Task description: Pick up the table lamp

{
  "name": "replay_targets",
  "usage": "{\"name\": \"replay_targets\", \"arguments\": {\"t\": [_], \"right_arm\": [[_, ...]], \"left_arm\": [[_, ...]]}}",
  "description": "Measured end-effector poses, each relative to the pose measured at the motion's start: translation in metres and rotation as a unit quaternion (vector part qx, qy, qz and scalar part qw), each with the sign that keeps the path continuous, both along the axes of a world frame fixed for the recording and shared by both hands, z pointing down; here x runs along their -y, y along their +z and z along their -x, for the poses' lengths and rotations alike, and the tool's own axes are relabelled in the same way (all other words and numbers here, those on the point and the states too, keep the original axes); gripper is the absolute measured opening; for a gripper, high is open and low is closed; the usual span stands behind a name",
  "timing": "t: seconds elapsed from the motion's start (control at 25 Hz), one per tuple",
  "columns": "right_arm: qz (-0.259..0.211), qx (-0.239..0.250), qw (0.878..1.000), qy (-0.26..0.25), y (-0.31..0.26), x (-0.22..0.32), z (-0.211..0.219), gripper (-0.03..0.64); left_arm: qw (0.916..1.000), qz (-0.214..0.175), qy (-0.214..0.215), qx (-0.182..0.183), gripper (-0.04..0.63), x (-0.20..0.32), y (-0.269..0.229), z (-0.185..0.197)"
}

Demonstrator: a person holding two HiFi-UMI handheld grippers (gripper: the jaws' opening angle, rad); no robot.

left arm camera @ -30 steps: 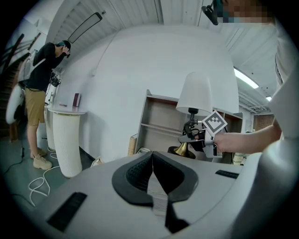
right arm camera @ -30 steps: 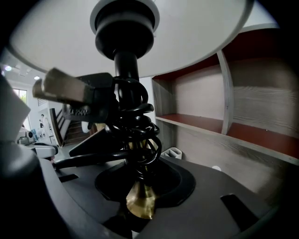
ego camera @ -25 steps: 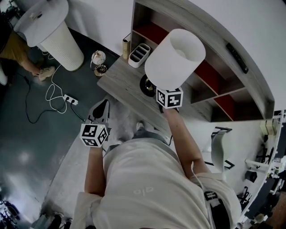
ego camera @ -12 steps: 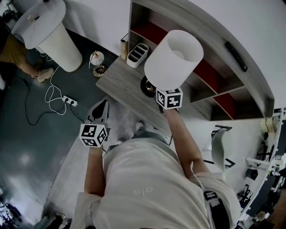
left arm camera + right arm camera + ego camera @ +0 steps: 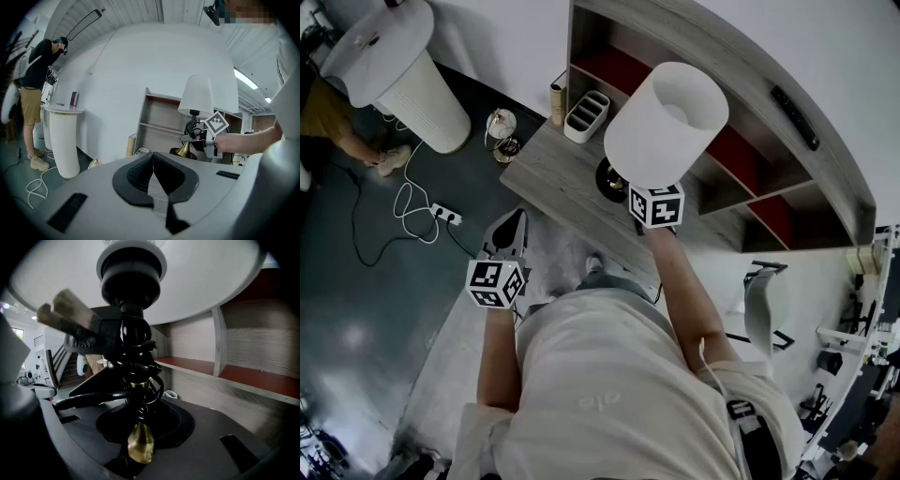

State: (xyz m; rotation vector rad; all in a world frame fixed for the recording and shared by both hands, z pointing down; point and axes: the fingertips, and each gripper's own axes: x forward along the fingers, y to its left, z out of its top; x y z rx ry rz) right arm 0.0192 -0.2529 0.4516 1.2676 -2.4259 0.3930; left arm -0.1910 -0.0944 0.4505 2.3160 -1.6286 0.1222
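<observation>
a grey wooden desk (image 5: pixel 551 178) stands against a white wall, with an open shelf unit (image 5: pixel 750 173), red inside, along its back edge. the right gripper (image 5: pixel 140 451) has its jaws drawn narrow on the brass stem (image 5: pixel 184 148) of the table lamp (image 5: pixel 667 122), above the round black base (image 5: pixel 604 178). a black cord (image 5: pixel 140 362) is wound round the stem just over the grip. the left gripper (image 5: pixel 152 164) has its jaws pressed together on nothing and hangs off the desk's near corner, over the floor, well apart from the lamp. the lamp stands near the front edge of the desk, and as far as i can tell its base sits on the wood. its long axis runs straight up, and the right gripper comes at it from the person's side, nearly across that axis, tucked under the white shade (image 5: pixel 197 93). so the lift looks to me like a straight pull upward by the right hand alone. with a wide shade on top and so thin a hold, i'd watch for the stem slipping or the lamp tipping. off to the left, a white ribbed pedestal (image 5: pixel 412 80) and a power strip (image 5: pixel 448 211) lie well clear.
</observation>
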Motion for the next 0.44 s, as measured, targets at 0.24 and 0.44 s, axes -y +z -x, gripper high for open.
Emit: {"name": "replay_targets", "arguments": {"t": [0.24, 0.44], "right_arm": [[0.002, 0.002, 1.000, 0.004, 0.0016, 0.0019, -0.0022, 0.104], [0.003, 0.001, 1.000, 0.004, 0.0036, 0.0013, -0.0033, 0.104]], "left_arm": [[1.0000, 0.000, 0.000, 0.001, 0.017, 0.0023, -0.0005, -0.0002], [1.0000, 0.001, 0.002, 0.001, 0.017, 0.0022, 0.0011, -0.0015]]}}
